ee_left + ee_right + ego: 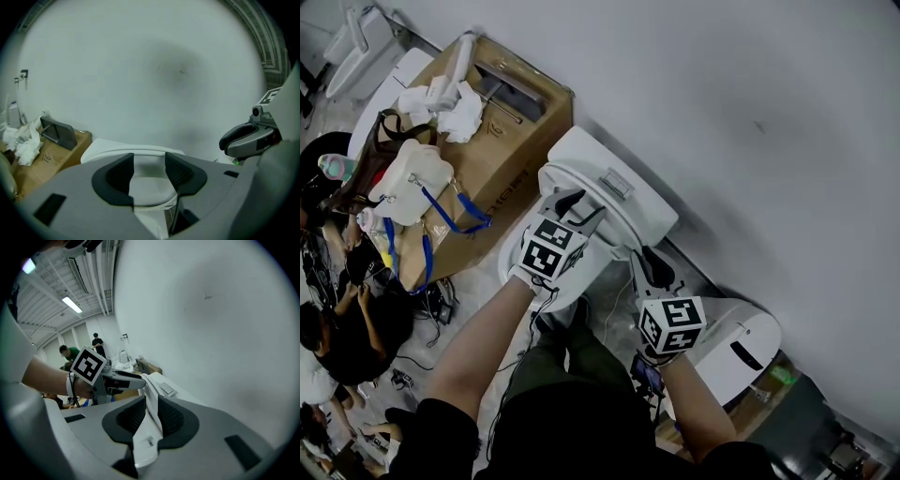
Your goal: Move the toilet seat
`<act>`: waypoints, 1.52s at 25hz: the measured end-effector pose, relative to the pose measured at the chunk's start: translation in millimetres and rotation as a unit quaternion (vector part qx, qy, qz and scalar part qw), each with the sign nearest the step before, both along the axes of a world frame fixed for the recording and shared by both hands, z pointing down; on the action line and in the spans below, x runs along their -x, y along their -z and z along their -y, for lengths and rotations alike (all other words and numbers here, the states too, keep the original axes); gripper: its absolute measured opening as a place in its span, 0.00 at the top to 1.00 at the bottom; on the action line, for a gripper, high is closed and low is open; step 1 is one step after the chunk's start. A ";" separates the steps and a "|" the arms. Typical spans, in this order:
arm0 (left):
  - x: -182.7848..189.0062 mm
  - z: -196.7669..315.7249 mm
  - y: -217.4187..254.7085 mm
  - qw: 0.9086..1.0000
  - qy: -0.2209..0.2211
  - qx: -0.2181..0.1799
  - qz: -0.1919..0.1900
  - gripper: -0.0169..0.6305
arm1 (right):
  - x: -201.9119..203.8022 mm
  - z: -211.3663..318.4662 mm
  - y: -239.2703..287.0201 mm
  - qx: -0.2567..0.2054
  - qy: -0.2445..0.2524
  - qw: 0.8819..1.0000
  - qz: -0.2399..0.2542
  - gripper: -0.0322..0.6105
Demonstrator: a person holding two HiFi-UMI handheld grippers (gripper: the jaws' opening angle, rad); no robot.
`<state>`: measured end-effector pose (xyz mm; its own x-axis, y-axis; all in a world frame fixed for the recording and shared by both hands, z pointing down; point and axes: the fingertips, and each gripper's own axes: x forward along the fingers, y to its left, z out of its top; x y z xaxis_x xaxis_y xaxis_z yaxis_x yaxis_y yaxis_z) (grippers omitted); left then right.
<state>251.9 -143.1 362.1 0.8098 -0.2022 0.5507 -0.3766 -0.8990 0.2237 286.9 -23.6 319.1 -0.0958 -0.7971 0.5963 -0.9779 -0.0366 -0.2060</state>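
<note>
A white toilet stands against the wall, its tank point(614, 178) at the back. Its white toilet seat point(598, 255) is raised on edge. My left gripper point(579, 208) reaches in from the left, and in the left gripper view the seat point(149, 183) fills the gap between its dark pads point(149, 169). My right gripper point(649, 258) comes from the right side. Its pads point(151, 414) press on the thin edge of the seat point(150, 392). The left gripper point(133, 380) shows further along the same edge.
A cardboard box point(502, 159) with white rags and a bag stands left of the toilet. A second white toilet point(741, 342) is at the right, and another point(356, 47) sits in the far left corner. People sit on the floor at left point(328, 337). The grey wall point(750, 112) runs behind.
</note>
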 end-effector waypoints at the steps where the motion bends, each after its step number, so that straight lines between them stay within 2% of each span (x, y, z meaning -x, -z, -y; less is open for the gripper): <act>1: -0.6 0.3 0.1 1.000 0.001 0.001 -0.001 0.63 | -0.7 0.3 0.9 -0.001 0.000 1.000 -0.002 0.80; 13: -4.0 2.3 -1.4 1.000 0.007 0.002 0.001 0.63 | -12.0 -6.5 15.9 -0.015 -0.012 1.000 -0.009 0.80; 19: 17.9 4.3 11.9 1.000 0.026 -0.012 -0.001 0.63 | -27.1 -13.7 28.2 -0.021 -0.016 0.999 -0.023 0.80; 24: 67.8 -1.8 46.8 0.997 0.060 -0.020 -0.038 0.63 | -37.7 -19.7 39.5 -0.032 -0.029 0.998 -0.034 0.80; 30: 142.9 -34.4 106.0 0.991 0.103 -0.016 -0.082 0.63 | -35.5 -25.0 78.2 -0.054 -0.028 0.997 -0.044 0.80; 35: 205.0 -67.3 156.3 0.982 0.141 -0.014 -0.124 0.63 | -22.6 -29.0 122.3 -0.076 -0.004 0.993 -0.088 0.80; 38: 232.7 -87.5 179.9 0.975 0.168 -0.017 -0.145 0.63 | -17.6 -35.3 149.5 -0.096 -0.001 0.991 -0.093 0.80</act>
<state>19.2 -55.6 182.2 0.8153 -0.4974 0.2962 -0.5766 -0.7438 0.3379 304.4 11.8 169.5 0.0031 -0.8973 0.4415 -0.9995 -0.0160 -0.0256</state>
